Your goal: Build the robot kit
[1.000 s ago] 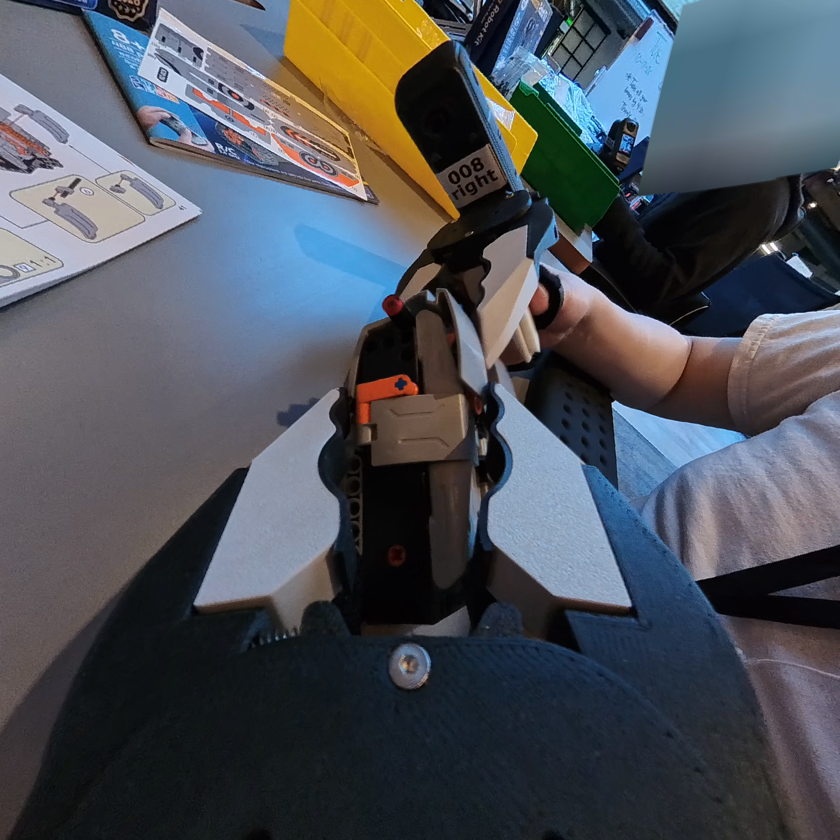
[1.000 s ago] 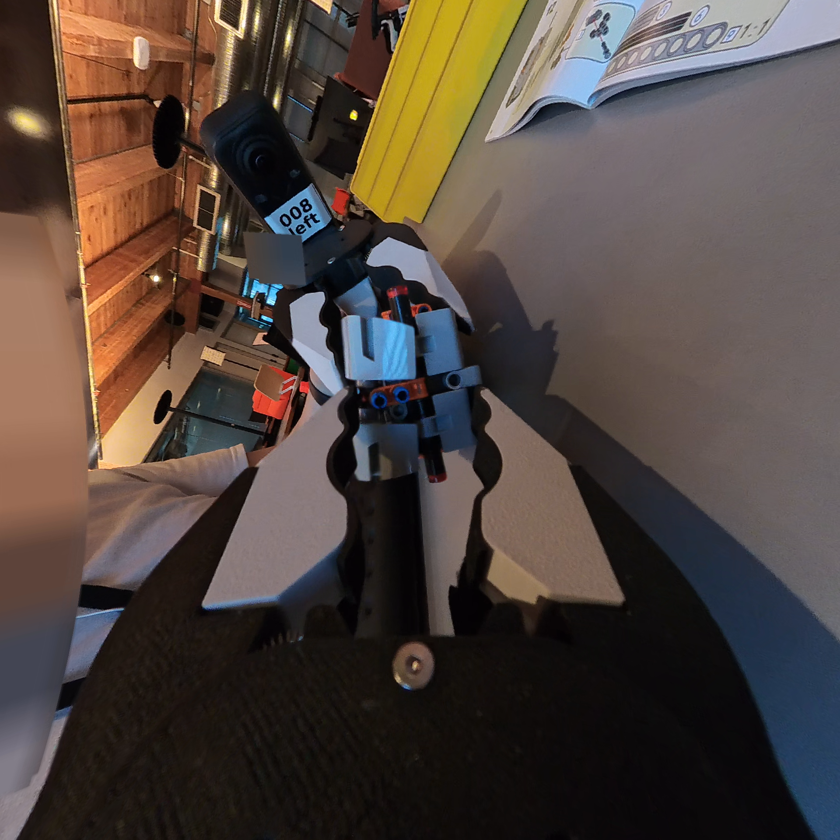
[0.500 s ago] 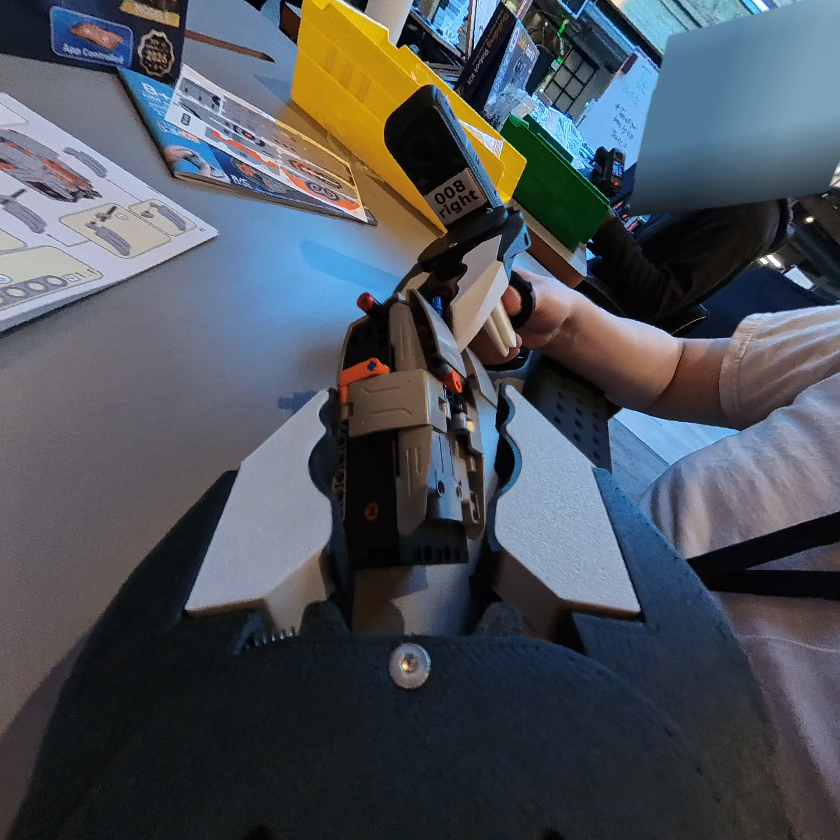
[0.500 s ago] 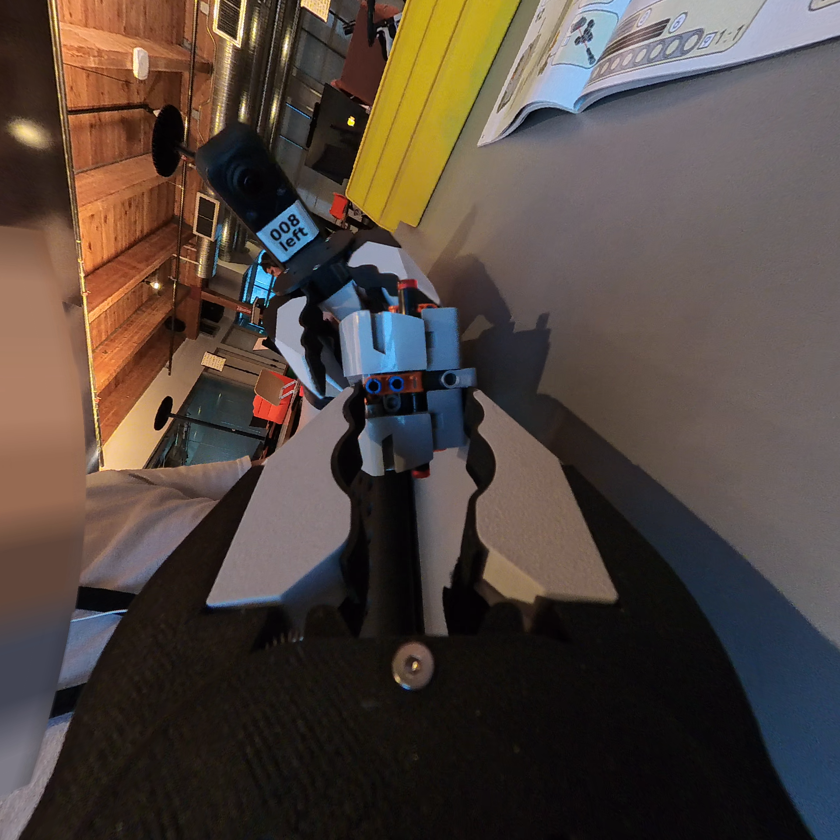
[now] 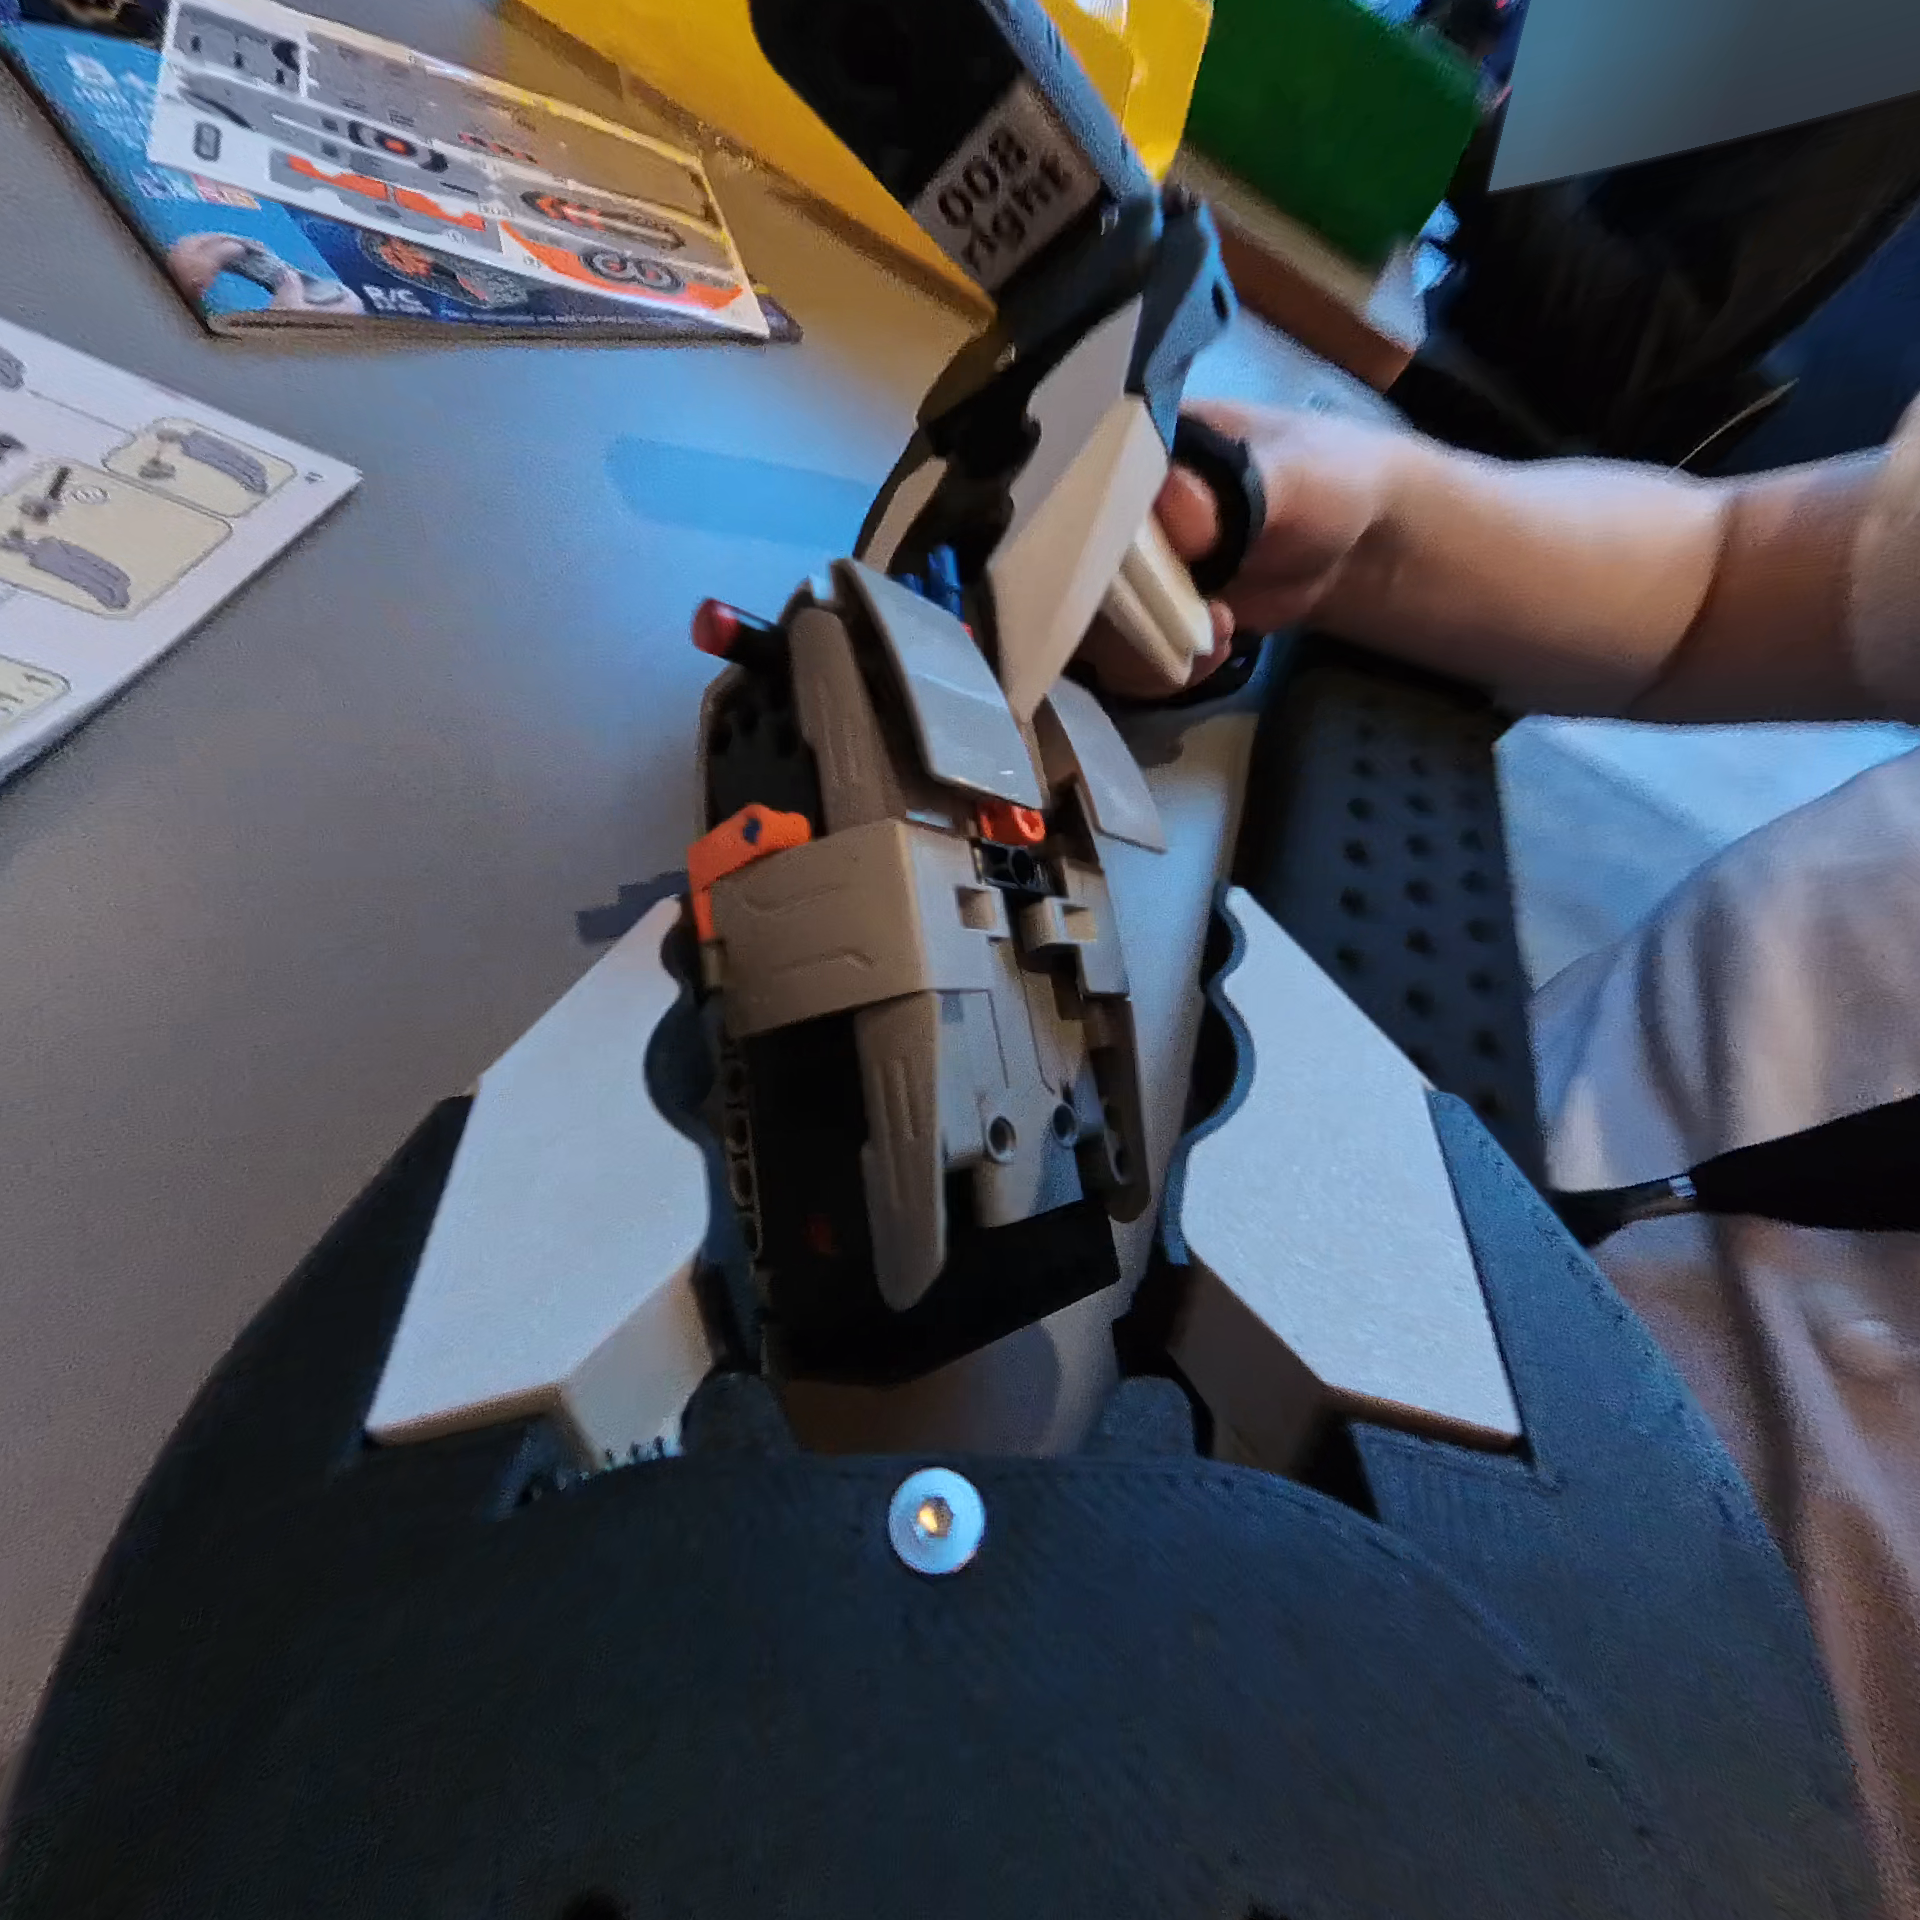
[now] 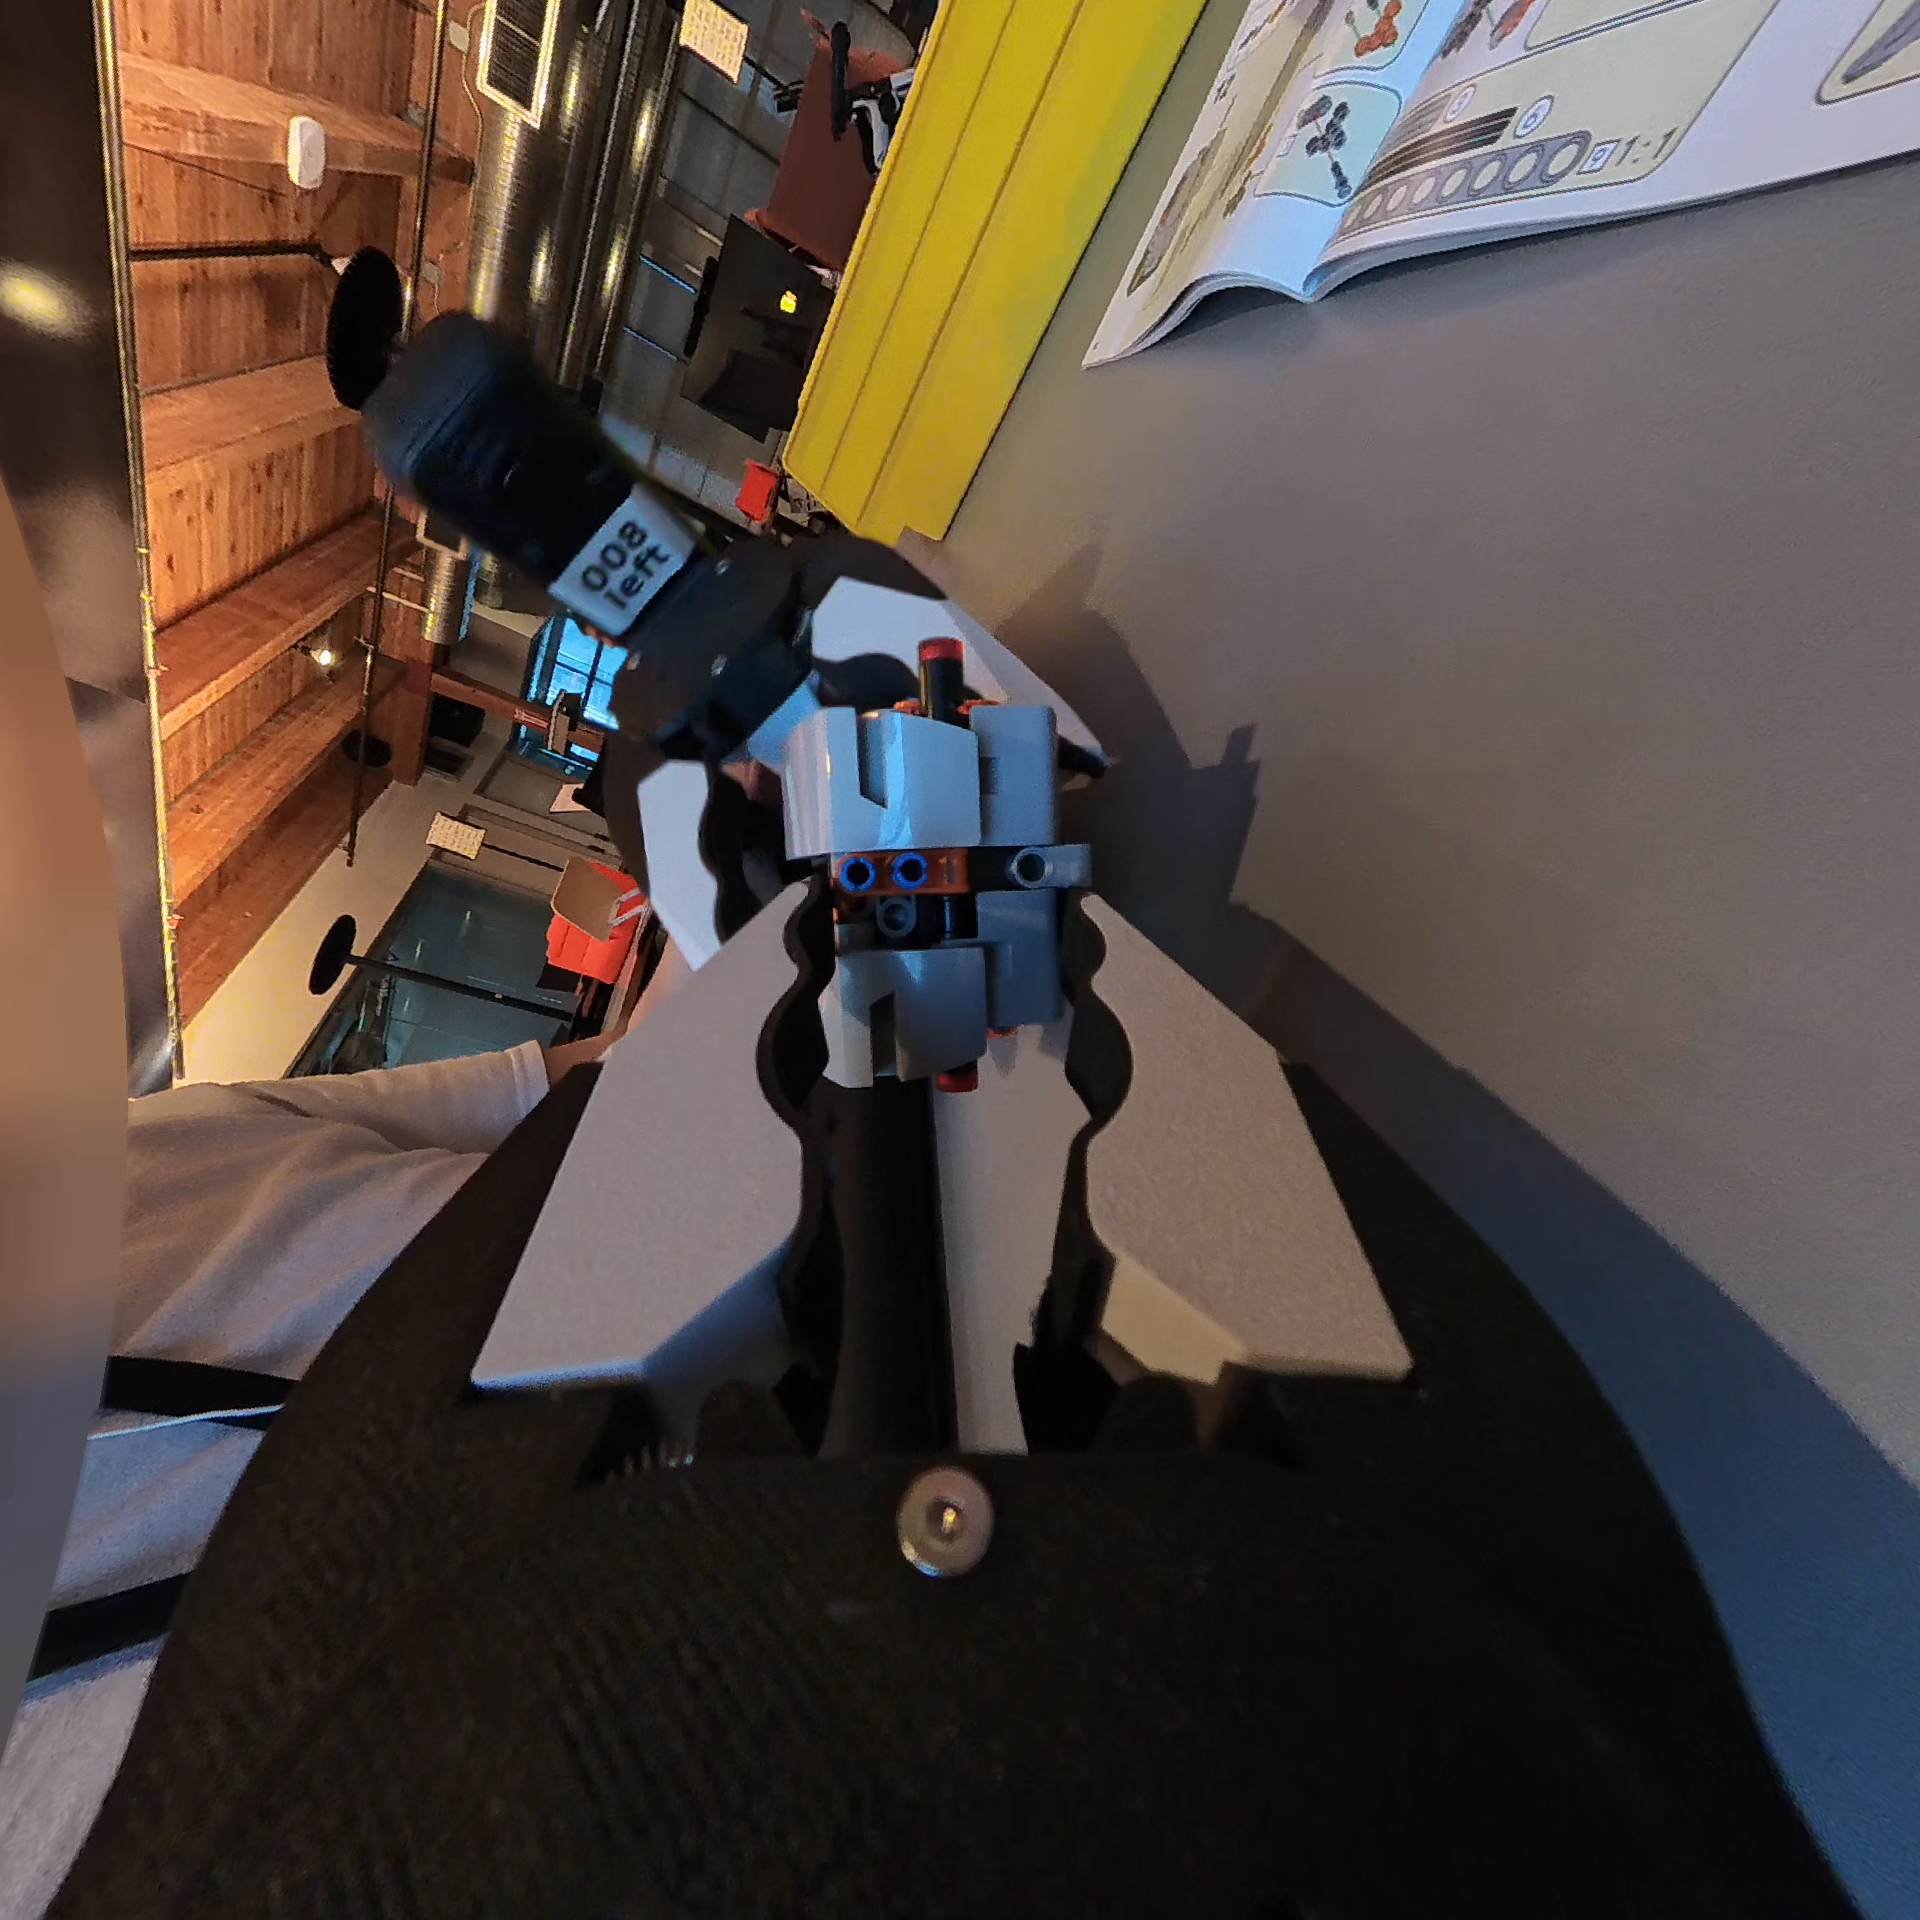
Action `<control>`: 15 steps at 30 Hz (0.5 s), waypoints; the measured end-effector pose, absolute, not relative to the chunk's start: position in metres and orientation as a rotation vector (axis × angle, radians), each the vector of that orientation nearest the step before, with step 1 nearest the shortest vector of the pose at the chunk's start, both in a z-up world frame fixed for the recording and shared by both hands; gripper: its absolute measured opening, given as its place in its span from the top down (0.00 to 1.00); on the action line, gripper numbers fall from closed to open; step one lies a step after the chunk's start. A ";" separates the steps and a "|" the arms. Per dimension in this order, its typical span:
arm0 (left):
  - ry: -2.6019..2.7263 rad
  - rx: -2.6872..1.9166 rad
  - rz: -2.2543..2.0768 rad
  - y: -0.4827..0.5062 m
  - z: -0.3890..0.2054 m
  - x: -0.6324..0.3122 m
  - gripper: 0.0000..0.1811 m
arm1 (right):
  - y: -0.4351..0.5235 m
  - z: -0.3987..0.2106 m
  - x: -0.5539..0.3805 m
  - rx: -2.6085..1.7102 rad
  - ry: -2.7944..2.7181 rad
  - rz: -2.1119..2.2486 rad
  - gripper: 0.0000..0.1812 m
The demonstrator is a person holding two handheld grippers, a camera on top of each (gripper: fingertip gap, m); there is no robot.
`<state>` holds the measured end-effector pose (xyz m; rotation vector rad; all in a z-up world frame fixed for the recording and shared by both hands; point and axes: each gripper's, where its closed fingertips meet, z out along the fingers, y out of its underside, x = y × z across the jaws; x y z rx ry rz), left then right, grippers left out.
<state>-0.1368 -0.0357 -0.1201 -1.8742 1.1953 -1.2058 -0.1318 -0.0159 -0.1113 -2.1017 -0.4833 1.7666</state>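
Note:
A brick-built model (image 5: pixel 883 987) of grey panels, black core and orange and red pins hangs above the grey table (image 5: pixel 364 727), held at both ends. My left gripper (image 5: pixel 951 914) is shut on its near end, fingers on either side. My right gripper (image 5: pixel 966 561) comes in from the far side and is shut on the other end, with a person's hand (image 5: pixel 1351 520) on its handle. In the right wrist view my right gripper (image 6: pixel 940 914) clamps the model (image 6: pixel 914 790), and my left gripper (image 6: pixel 790 748) holds it from behind.
A yellow bin (image 5: pixel 790 135) and a green bin (image 5: pixel 1320 114) stand at the far table edge. A closed booklet (image 5: pixel 416 208) and an open instruction sheet (image 5: pixel 125 520) lie to the left. The sheet (image 6: pixel 1455 135) and yellow bin (image 6: pixel 966 260) also show in the right wrist view.
Both grippers keep their hold. The model has turned a little between them, showing more of its grey side panel, and the right gripper now stands closer to the left camera.

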 end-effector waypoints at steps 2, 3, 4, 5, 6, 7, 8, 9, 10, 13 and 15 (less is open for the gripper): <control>1.266 -1.849 -1.026 -0.036 -0.128 -0.136 0.46 | -0.016 -0.111 -0.132 -2.099 -0.486 1.765 0.77; 1.296 -1.837 -0.921 -0.033 -0.132 -0.137 0.47 | -0.016 -0.110 -0.132 -2.097 -0.488 1.762 0.77; 1.322 -1.829 -0.817 -0.031 -0.136 -0.137 0.48 | -0.016 -0.110 -0.132 -2.097 -0.490 1.756 0.77; 1.339 -1.821 -0.718 -0.028 -0.140 -0.138 0.48 | -0.016 -0.110 -0.132 -2.098 -0.490 1.750 0.77; 1.339 -1.809 -0.657 -0.026 -0.140 -0.137 0.49 | -0.015 -0.110 -0.131 -2.094 -0.483 1.743 0.76; 1.336 -1.805 -0.625 -0.024 -0.139 -0.137 0.49 | -0.013 -0.108 -0.130 -2.086 -0.468 1.743 0.76; 1.343 -1.804 -0.612 -0.024 -0.139 -0.136 0.49 | -0.013 -0.108 -0.129 -2.086 -0.467 1.738 0.76; 1.361 -1.799 -0.611 -0.024 -0.139 -0.136 0.50 | -0.013 -0.108 -0.129 -2.087 -0.474 1.724 0.76; 1.383 -1.790 -0.617 -0.024 -0.140 -0.136 0.50 | -0.014 -0.109 -0.129 -2.090 -0.480 1.707 0.76; 1.467 -1.782 -0.642 -0.023 -0.142 -0.138 0.50 | -0.014 -0.111 -0.129 -2.105 -0.441 1.675 0.76; 1.522 -1.786 -0.639 -0.023 -0.143 -0.139 0.50 | -0.014 -0.111 -0.129 -2.108 -0.393 1.663 0.76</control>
